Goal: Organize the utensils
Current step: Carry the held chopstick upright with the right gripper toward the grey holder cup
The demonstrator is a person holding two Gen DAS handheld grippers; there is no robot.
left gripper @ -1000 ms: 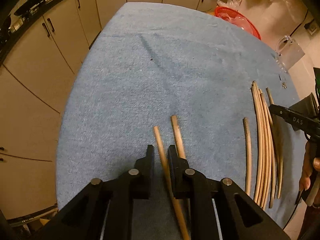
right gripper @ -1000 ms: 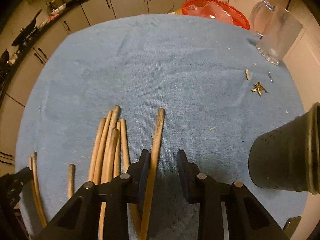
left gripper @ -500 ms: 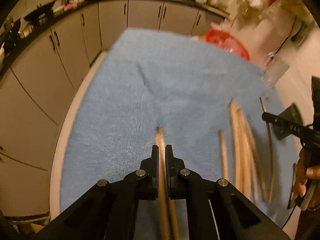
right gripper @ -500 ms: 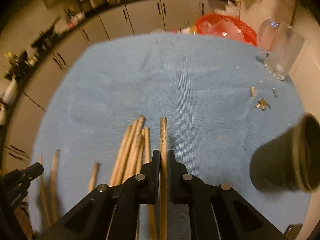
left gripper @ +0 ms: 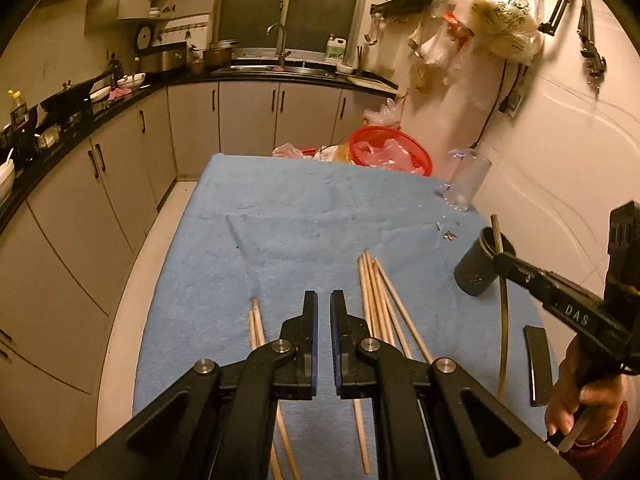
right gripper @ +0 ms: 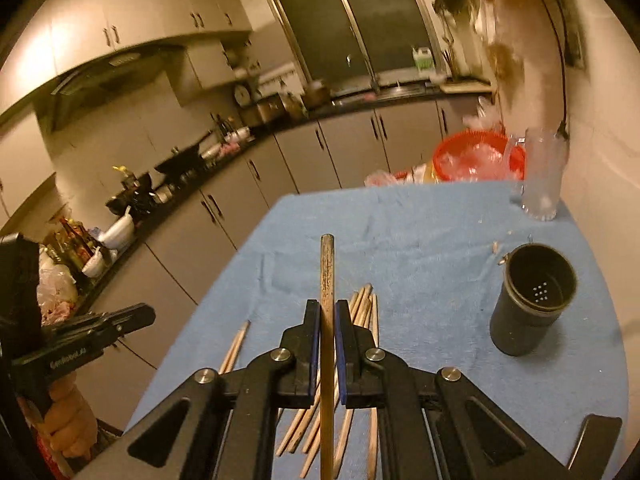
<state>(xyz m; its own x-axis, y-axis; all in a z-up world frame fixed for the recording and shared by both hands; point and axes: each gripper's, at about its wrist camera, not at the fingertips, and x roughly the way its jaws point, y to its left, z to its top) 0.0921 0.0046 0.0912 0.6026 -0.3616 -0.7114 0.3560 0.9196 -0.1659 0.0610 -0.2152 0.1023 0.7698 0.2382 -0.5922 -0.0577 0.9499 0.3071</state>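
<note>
Your right gripper (right gripper: 327,312) clamps one chopstick (right gripper: 327,276) upright (ready for dropping) beside the black holder (right gripper: 532,300) near the table's right edge; your left gripper (left gripper: 324,308) is nearly closed, empty.

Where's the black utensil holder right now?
The black utensil holder stands upright on the blue cloth, ahead and right of the right tongs, nearer than the clear glass jug; the loose chopsticks lie to its left.

Chopsticks (left gripper: 376,296) on blue cloth (left gripper: 288,232), black holder (left gripper: 478,268)
</note>
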